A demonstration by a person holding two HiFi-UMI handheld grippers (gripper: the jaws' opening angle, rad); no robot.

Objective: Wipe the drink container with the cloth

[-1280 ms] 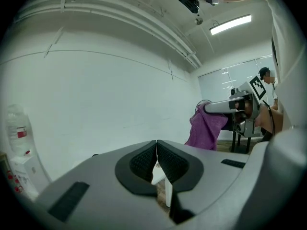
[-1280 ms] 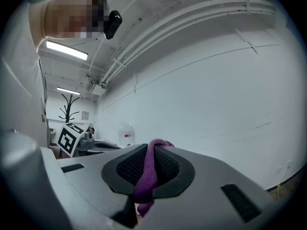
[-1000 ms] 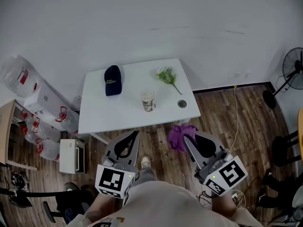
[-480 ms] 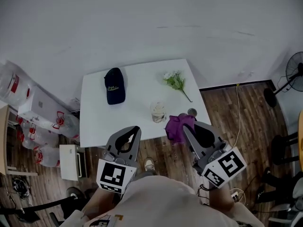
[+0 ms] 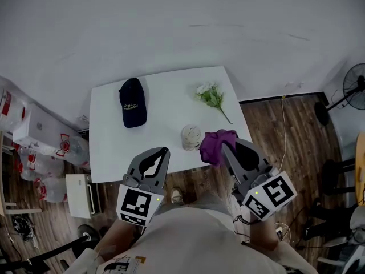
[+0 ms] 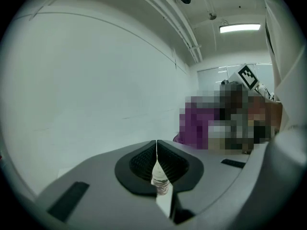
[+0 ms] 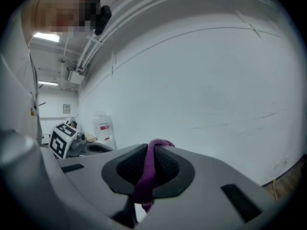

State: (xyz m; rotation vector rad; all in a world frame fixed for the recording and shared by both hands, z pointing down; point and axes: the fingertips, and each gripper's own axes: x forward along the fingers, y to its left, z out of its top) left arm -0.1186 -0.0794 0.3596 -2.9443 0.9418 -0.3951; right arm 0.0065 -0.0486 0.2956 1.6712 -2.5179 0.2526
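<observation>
Head view: the cup (image 5: pixel 191 137) stands on the white table (image 5: pixel 165 96), close to its near edge. The cloth (image 5: pixel 217 144) bunches just right of the cup, hanging from the right gripper (image 5: pixel 227 150); whether it touches the cup is not clear. The left gripper (image 5: pixel 165 151) sits near the cup on its near-left side, over the table edge. A cap (image 5: pixel 132 103) lies well to the far left of the cup and flowers (image 5: pixel 211 96) lie beyond it.

The step appears to be bringing the cloth up to the cup. Done well, the left jaws would open before they arrive and take the cup lightly round its wall. A cup this small looks light and would likely slide or tip if wiped unsupported. Only the soft bunch should meet the cup, not the hard jaw tips.

From above, the cup is round and pale. The cloth is purple, limp and crumpled. The table is smooth and matt, and the cap is dark fabric.

Left gripper view: the jaws of the left gripper (image 6: pixel 157 143) are pressed together with nothing clamped. The black pads (image 6: pixel 141 162) are finely ribbed and sit in smooth grey shells. A plain white wall (image 6: pixel 96 90) fills the background.

Right gripper view: the right gripper (image 7: pixel 153 146) is clamped on the cloth (image 7: pixel 146 174). A thin purple fold loops over the jaw tips and trails down between the ribbed pads.
</observation>
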